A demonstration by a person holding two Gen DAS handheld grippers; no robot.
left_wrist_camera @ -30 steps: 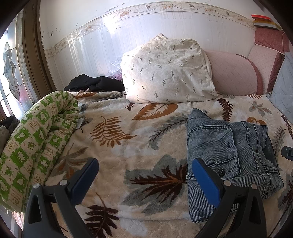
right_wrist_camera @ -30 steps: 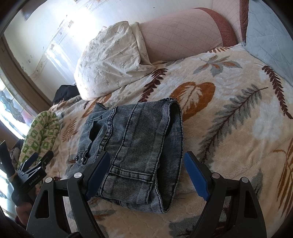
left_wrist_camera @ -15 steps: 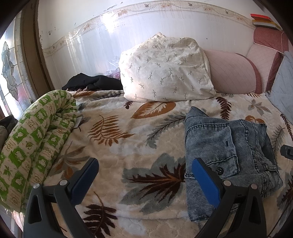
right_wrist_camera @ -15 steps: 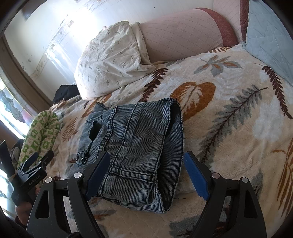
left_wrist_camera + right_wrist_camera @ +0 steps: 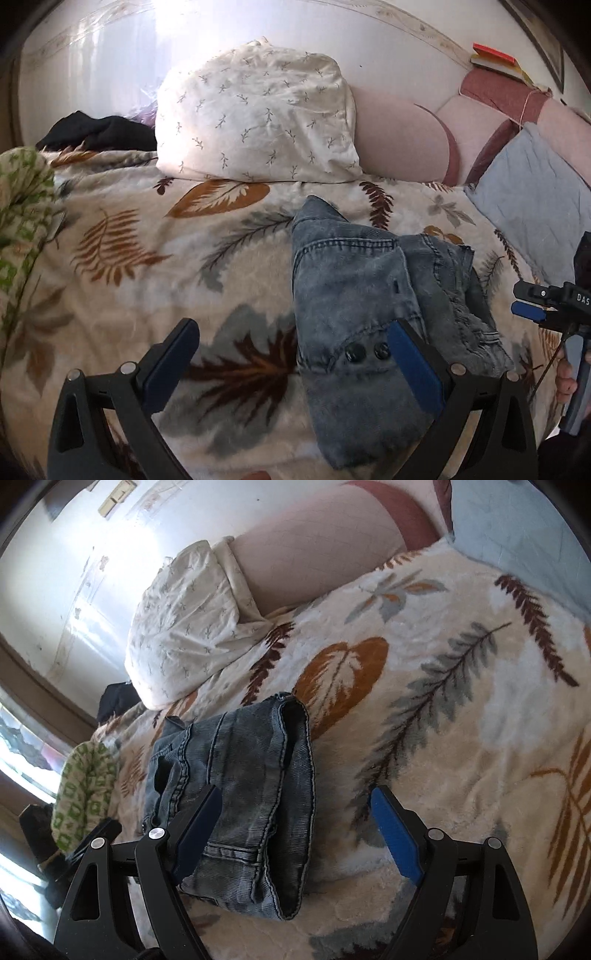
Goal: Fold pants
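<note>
"DAS" (cut off) on the right hand-held gripper [image 5: 526, 309]

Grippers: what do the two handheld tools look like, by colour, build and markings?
Both the left gripper and right gripper have black angular frames with cut-outs, silver bolts and flat blue pads. In the left view, the right one's body bears white letters "DAS".

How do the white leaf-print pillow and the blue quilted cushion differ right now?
The white leaf-print pillow is plump, rumpled and sprigged; the blue quilted cushion is flat, plain and stitched in diamonds. The pillow sits left of the pink bolster, the cushion to its right. Both rest at the head of the leaf-patterned blanket.
</note>
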